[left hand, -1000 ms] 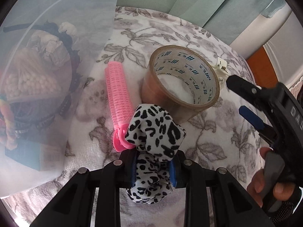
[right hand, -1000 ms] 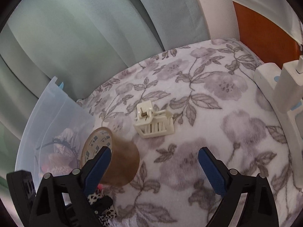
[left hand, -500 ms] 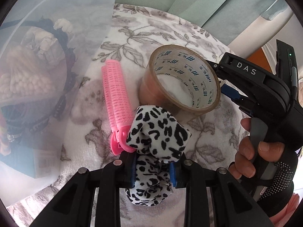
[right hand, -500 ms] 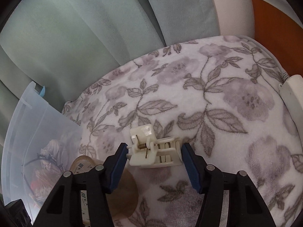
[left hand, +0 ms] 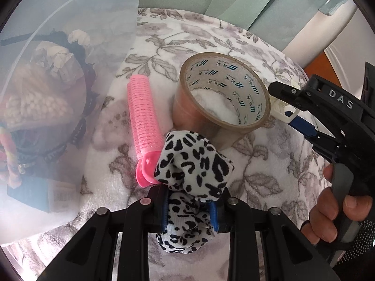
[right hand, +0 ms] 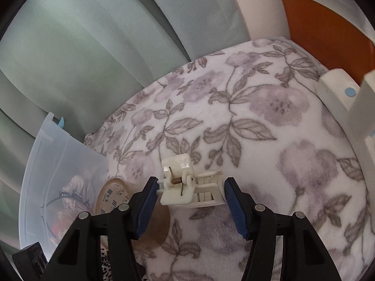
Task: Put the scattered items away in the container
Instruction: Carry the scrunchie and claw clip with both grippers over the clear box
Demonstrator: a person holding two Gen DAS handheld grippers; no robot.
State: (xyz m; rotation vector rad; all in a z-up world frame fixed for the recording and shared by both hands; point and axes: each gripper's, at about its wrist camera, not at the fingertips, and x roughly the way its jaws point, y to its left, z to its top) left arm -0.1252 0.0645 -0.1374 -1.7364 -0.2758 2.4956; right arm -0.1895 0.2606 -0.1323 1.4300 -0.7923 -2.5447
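While spread, right gripper [right hand: 189, 195] brackets the white hair claw [right hand: 191, 187].

Container [left hand: 70, 53] contents blurred behind wall

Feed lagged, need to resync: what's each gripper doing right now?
Left gripper: shut on the black-and-white leopard-print fabric scrunchie.
Right gripper: open, its blue pads either side of the white plastic claw hair clip on the floral blanket.

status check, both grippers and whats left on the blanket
Left gripper shut on leopard scrunchie. Right gripper open, fingers flanking white hair claw, not clamped. Pink roller and tape roll loose beside container.
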